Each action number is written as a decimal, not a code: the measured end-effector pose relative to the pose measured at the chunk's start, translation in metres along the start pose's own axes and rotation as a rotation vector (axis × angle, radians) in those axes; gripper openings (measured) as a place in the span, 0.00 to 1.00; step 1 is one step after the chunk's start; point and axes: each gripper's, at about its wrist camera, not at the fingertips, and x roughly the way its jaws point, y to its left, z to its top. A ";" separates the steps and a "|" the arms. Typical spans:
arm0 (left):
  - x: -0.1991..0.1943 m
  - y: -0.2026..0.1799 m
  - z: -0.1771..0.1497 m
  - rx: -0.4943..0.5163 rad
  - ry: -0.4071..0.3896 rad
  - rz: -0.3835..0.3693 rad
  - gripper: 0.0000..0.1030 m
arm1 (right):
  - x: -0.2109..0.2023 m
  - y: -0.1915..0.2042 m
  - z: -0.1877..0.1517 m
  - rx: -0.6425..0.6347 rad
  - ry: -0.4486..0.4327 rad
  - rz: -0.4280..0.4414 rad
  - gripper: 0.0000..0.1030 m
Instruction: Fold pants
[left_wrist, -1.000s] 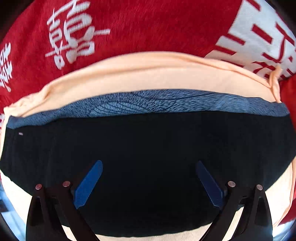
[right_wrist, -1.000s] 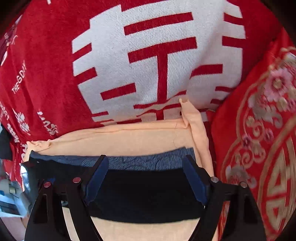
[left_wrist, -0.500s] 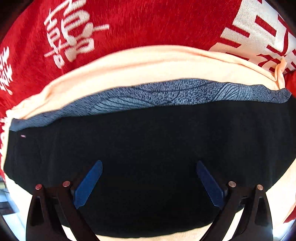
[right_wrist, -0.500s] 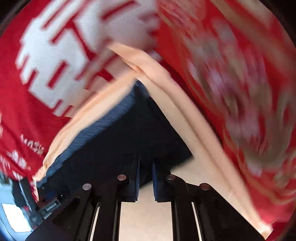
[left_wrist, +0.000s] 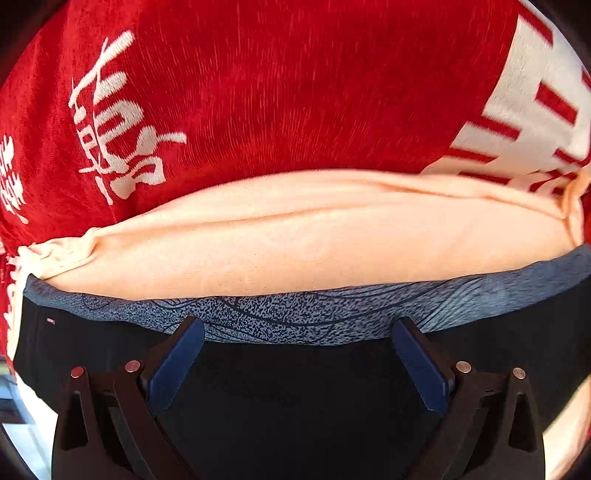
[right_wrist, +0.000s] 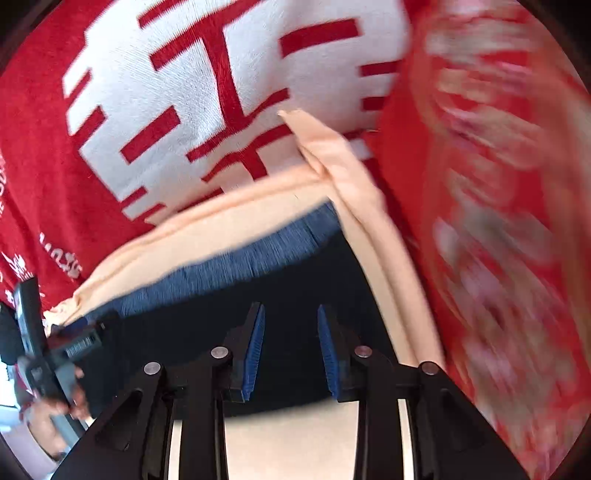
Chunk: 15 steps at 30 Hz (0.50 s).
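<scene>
The pants (left_wrist: 295, 387), black with a speckled blue-grey waistband (left_wrist: 314, 314), lie flat on top of a peach cloth (left_wrist: 295, 240), which in turn rests on a red blanket (left_wrist: 277, 92) printed with large white characters. In the left wrist view, the left gripper (left_wrist: 297, 354) hangs above the black fabric just below the waistband, its blue pads (left_wrist: 173, 365) spread wide apart and gripping nothing. In the right wrist view, the right gripper (right_wrist: 290, 347) hovers over the right-hand end of the pants (right_wrist: 295, 295), near where their edge meets the peach cloth (right_wrist: 351, 177). Its jaws have just been opening from an almost shut position, and they now stand a narrow gap apart; black fabric shows behind that gap, but the pads (right_wrist: 255, 350) do not appear to pinch any of it, though the picture is blurred and a thin fold would be hard to make out. At the lower left of the same view, a hand (right_wrist: 55, 402) holds the handle of the other gripper. To the right, a red patterned fabric (right_wrist: 498, 221) is smeared by blur.
</scene>
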 end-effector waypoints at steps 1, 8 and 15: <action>0.004 0.001 -0.006 0.002 0.011 0.011 0.99 | 0.014 0.001 -0.003 -0.010 0.029 -0.030 0.32; 0.001 0.038 -0.050 -0.009 0.061 -0.014 1.00 | 0.011 -0.011 -0.030 -0.071 0.018 -0.029 0.28; -0.025 0.101 -0.075 -0.045 0.122 0.015 1.00 | -0.012 0.014 -0.048 0.053 0.081 0.128 0.45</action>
